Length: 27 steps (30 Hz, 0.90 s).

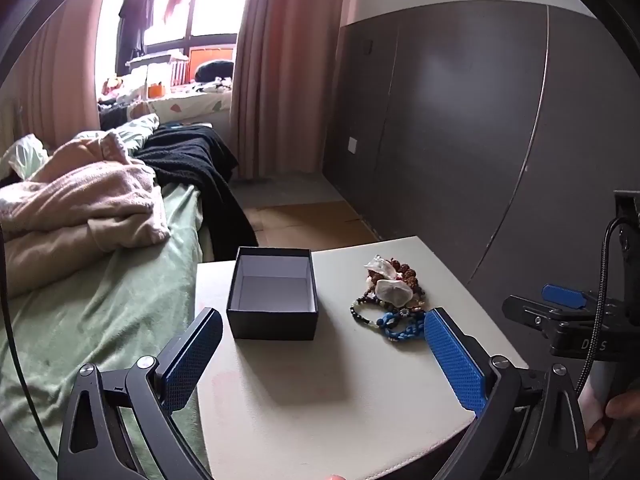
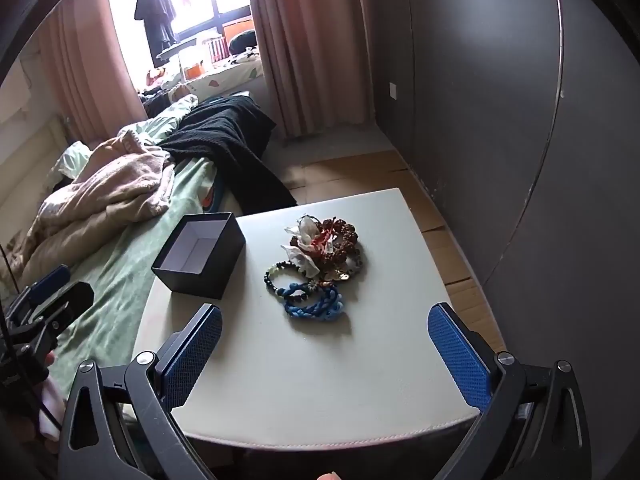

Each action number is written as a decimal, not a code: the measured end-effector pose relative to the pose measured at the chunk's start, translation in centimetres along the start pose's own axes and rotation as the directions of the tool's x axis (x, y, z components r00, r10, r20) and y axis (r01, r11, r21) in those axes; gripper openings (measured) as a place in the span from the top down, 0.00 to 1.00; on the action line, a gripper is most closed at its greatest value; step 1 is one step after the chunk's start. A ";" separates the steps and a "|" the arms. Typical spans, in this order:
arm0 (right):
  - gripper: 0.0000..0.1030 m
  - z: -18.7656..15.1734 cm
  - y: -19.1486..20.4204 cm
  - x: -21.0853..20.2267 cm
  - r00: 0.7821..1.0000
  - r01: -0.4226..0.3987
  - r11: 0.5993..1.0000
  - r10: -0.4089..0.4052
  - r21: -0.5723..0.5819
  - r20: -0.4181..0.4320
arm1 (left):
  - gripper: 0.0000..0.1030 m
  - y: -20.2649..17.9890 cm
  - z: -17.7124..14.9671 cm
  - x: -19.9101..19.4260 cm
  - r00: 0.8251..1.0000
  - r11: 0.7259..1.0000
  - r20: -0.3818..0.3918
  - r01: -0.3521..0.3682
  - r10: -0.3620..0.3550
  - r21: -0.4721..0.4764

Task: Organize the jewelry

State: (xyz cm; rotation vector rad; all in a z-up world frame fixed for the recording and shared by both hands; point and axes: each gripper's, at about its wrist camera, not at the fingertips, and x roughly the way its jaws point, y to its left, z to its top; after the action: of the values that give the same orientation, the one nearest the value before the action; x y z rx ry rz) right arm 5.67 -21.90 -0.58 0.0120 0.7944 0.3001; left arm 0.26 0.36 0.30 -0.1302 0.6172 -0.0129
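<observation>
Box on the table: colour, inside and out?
The box is black outside, white inside, and empty. Shows best in the right wrist view.

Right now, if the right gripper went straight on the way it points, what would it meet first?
Probably the bare tabletop just short of the blue braided bracelet; the right gripper is open, and depth is uncertain.

Both grippers are showing black angular frames with triangular cut-outs and silver screw heads. The left gripper (image 1: 322, 354) and right gripper (image 2: 325, 350) are wearing blue cross-hatched pads (image 1: 454, 360) on their fingers. A braided black cable (image 1: 592, 344) is trailing beside the right one.
</observation>
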 end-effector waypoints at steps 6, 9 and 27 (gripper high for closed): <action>0.00 0.0 0.1 -0.5 1.000 0.010 1.000 -0.010 -0.003 0.015 | 0.02 -0.2 -0.1 0.2 1.000 1.000 0.001 0.006 -0.006 -0.013; 0.00 0.0 0.1 -0.6 1.000 0.008 1.000 -0.008 -0.002 0.016 | 0.02 -0.6 0.0 0.4 1.000 1.000 0.004 0.003 -0.003 -0.011; 0.00 0.1 0.0 -1.2 0.999 0.019 1.000 -0.019 -0.002 0.032 | 0.02 -0.2 -0.4 -0.3 1.000 1.000 0.017 0.009 -0.009 -0.003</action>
State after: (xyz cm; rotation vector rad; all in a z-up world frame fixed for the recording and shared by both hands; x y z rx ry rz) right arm 4.93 -22.17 0.33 0.0068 0.7624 0.2824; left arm -0.16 0.18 0.16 -0.1364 0.5997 -0.0195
